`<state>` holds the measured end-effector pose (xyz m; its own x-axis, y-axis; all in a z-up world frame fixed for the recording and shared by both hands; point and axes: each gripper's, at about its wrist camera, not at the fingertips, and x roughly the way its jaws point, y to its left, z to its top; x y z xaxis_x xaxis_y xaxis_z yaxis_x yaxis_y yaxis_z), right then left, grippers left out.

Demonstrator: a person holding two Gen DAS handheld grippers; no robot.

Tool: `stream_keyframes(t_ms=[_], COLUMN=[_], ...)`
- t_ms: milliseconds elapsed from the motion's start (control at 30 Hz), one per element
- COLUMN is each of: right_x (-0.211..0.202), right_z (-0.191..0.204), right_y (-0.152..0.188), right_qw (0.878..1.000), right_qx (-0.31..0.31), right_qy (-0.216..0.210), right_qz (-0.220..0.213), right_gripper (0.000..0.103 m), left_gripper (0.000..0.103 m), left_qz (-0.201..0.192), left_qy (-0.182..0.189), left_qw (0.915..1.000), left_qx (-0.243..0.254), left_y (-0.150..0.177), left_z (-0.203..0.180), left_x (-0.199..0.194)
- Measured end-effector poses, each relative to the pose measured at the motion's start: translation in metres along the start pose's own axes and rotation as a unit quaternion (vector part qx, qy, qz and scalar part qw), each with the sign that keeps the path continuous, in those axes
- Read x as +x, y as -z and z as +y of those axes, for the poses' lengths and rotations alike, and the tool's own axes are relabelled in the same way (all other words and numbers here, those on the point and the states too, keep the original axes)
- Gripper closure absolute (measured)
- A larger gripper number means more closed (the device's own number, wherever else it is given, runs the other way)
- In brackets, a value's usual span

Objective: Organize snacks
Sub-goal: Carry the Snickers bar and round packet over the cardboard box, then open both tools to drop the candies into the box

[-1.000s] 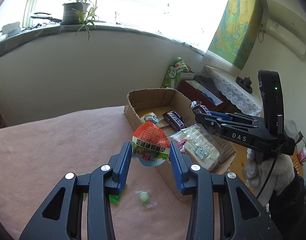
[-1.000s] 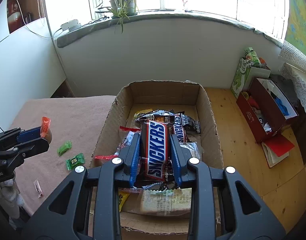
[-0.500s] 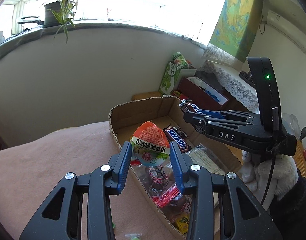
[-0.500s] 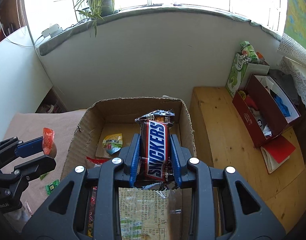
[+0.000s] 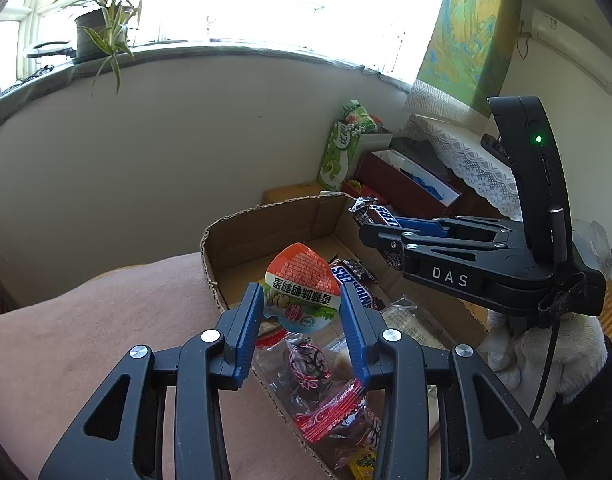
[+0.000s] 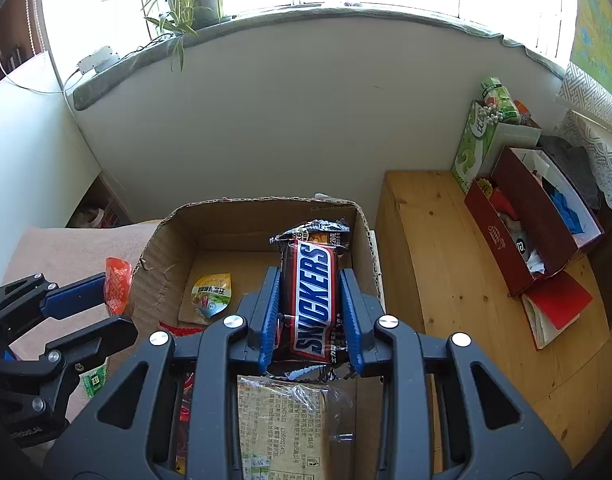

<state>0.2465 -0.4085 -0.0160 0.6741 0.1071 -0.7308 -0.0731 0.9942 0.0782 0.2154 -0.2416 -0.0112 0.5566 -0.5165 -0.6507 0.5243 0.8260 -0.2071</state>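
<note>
The left gripper [image 5: 301,304] had its blue jaws clamped on a small orange-and-white sealed snack cup [image 5: 301,290], held in the air above the near left edge of the open brown cardboard box [image 6: 241,220]. The right gripper [image 6: 310,308] had its jaws clamped on a brown Snickers bar [image 6: 314,300], held over the far part of the same box. Inside the box lay a yellow-green snack pouch [image 6: 210,294] and a clear plastic bag with printed text [image 6: 283,424]. The box stood on a pink cloth [image 5: 105,320].

your window [image 5: 233,4] is blown out white, daylight floods both views; fisheye bends the edges, corners vignette dark, focus stays sharp.
</note>
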Motion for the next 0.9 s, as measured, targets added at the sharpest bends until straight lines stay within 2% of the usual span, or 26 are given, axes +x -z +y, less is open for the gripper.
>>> stream_keyframes(t_ms=[133,233,667,900], right_x=[-0.002,-0.003,-0.019,-0.039], right_z=[0.0,-0.001,-0.001,0.009], right_y=[-0.001,0.0,0.003,0.009], right_qw=[1.0,1.0,1.0,1.0], right_qx=[-0.001,-0.001,0.003,-0.001], right_qy=[0.004,0.005,0.011,0.013], right_qz=[-0.007,-0.008,-0.017,-0.026], right_gripper=[0.072,0.063,0.063,0.063], left_gripper=[0.064,0.064,0.064,0.064], left_qz=[0.0,-0.003,-0.014,-0.03], left_qy=[-0.004,-0.004,-0.004,-0.005], left_qw=[1.0,1.0,0.9998,0.9994], left_qx=[0.002,0.004,0.013,0.02], left_y=[0.0,-0.001,-0.003,-0.002], left_z=[-0.003,-0.006,-0.01,-0.017], left_x=[-0.001,-0.003,-0.017,-0.04])
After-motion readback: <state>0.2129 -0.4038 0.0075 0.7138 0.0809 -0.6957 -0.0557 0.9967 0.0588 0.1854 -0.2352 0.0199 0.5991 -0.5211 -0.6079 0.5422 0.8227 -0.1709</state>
